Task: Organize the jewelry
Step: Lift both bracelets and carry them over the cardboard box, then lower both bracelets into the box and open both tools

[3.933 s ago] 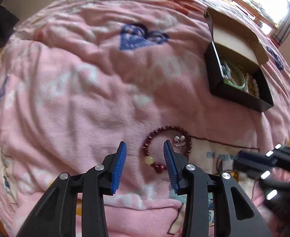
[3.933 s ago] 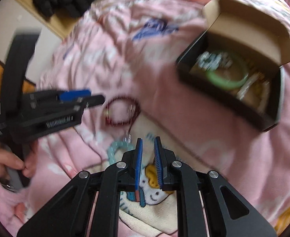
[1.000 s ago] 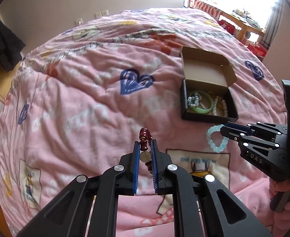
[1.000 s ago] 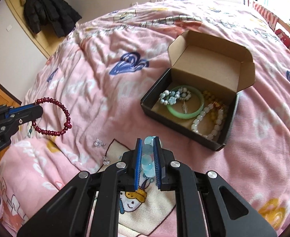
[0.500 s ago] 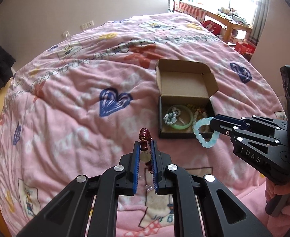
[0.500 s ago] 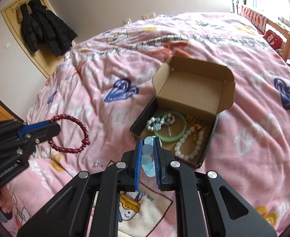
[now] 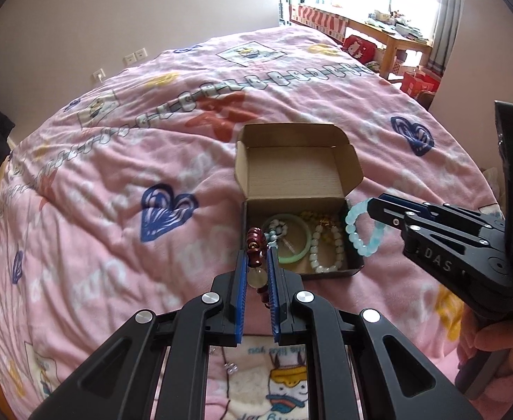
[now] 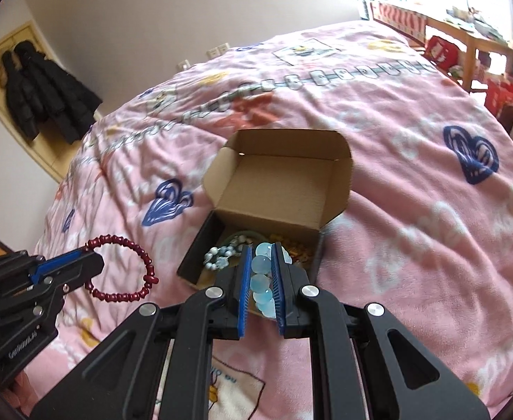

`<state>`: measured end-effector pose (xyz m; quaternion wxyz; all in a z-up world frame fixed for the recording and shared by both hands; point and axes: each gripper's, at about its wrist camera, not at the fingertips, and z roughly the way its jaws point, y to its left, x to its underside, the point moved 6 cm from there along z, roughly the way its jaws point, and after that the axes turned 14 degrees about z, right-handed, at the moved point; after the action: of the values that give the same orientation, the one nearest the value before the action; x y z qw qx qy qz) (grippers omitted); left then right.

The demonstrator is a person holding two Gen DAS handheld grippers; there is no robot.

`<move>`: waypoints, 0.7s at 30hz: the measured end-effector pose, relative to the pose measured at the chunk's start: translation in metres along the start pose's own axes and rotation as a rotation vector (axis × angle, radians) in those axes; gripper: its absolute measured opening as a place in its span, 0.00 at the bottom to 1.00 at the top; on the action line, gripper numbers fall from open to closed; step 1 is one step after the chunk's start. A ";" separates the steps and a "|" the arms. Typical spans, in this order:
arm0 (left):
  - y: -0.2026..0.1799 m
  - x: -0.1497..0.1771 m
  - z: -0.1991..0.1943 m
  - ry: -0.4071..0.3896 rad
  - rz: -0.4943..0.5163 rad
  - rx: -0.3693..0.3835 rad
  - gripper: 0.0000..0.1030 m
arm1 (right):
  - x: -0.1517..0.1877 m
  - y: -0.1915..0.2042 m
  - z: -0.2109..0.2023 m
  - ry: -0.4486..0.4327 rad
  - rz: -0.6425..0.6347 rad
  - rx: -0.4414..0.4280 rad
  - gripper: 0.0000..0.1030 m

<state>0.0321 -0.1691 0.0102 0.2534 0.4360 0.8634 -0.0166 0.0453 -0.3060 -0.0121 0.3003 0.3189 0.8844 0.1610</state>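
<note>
The left hand-held gripper [image 7: 256,262] is nearly closed, its blue pads pinching a dark red bead bracelet [image 7: 255,249]. In the right wrist view this bracelet [image 8: 125,268] hangs as an open loop from the gripper's tip, above the pink blanket [image 8: 413,231], to the left of the box. The right hand-held gripper [image 8: 260,266] is likewise clamped on a light blue bead bracelet [image 8: 260,280], with several round beads stacked between its blue pads. In the left wrist view that bracelet [image 7: 360,228] dangles in a loop from the gripper's tip just right of the box's right wall. A hand [image 7: 487,346] grips the right tool's handle at the near right edge.

Both hand-held grippers point toward the open cardboard box [image 7: 298,175], which rests on the blanket with its brown lid standing up at the far side. Inside lie a green bangle [image 7: 287,241], a pale bead bracelet [image 7: 326,248], a blue-white bead piece and some yellow beads at the far right. Near the left gripper, small silvery earrings [image 7: 231,367] lie on the blanket. Black coats [image 8: 43,94] hang on the far left wall.
</note>
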 end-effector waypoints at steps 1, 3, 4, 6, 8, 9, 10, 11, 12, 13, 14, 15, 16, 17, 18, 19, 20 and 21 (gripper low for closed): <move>-0.002 -0.003 0.003 0.000 0.004 0.001 0.12 | -0.001 -0.002 0.002 0.002 0.007 -0.001 0.12; -0.004 -0.007 0.007 0.002 0.004 0.003 0.12 | -0.002 -0.005 0.005 -0.001 0.018 0.002 0.12; -0.004 -0.009 0.009 0.002 0.000 0.002 0.12 | -0.003 -0.006 0.006 -0.002 0.023 -0.001 0.12; -0.003 -0.012 0.014 0.005 -0.001 0.002 0.12 | -0.004 -0.007 0.007 -0.001 0.032 -0.010 0.12; -0.002 -0.015 0.018 0.006 -0.004 -0.005 0.12 | -0.003 -0.007 0.010 0.005 0.037 -0.016 0.12; -0.002 -0.016 0.021 0.010 -0.004 -0.004 0.12 | -0.003 -0.007 0.012 0.009 0.039 -0.017 0.12; -0.001 -0.017 0.024 0.012 -0.006 -0.003 0.12 | -0.002 -0.008 0.014 0.014 0.045 -0.018 0.12; -0.001 -0.018 0.027 0.015 -0.007 -0.001 0.12 | -0.002 -0.009 0.016 0.020 0.049 -0.020 0.12; -0.001 -0.018 0.029 0.017 -0.007 0.002 0.12 | -0.002 -0.009 0.017 0.025 0.052 -0.022 0.12; -0.002 -0.018 0.032 0.018 -0.008 0.007 0.12 | -0.001 -0.010 0.020 0.031 0.056 -0.024 0.12; -0.002 -0.019 0.035 0.017 -0.006 0.011 0.12 | -0.001 -0.011 0.021 0.034 0.059 -0.024 0.12; -0.003 -0.020 0.038 0.017 -0.002 0.013 0.12 | 0.000 -0.011 0.023 0.039 0.062 -0.024 0.12; -0.003 -0.020 0.043 0.024 0.000 0.006 0.12 | 0.000 -0.012 0.025 0.043 0.065 -0.024 0.12; -0.003 -0.020 0.046 0.028 -0.002 0.011 0.12 | 0.001 -0.013 0.028 0.050 0.070 -0.024 0.12; -0.003 -0.021 0.050 0.032 -0.007 0.022 0.12 | 0.002 -0.014 0.031 0.058 0.074 -0.022 0.12; -0.003 -0.021 0.055 0.039 -0.014 0.030 0.12 | 0.004 -0.015 0.034 0.065 0.076 -0.018 0.12; -0.003 -0.021 0.057 0.043 -0.019 0.036 0.12 | 0.005 -0.016 0.036 0.070 0.079 -0.016 0.12; -0.003 -0.021 0.060 0.045 -0.025 0.049 0.12 | 0.005 -0.017 0.037 0.073 0.080 -0.015 0.12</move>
<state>0.0651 -0.2017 -0.0330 0.2230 0.4316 0.8735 -0.0309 0.0576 -0.3116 -0.0501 0.2634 0.3457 0.8802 0.1909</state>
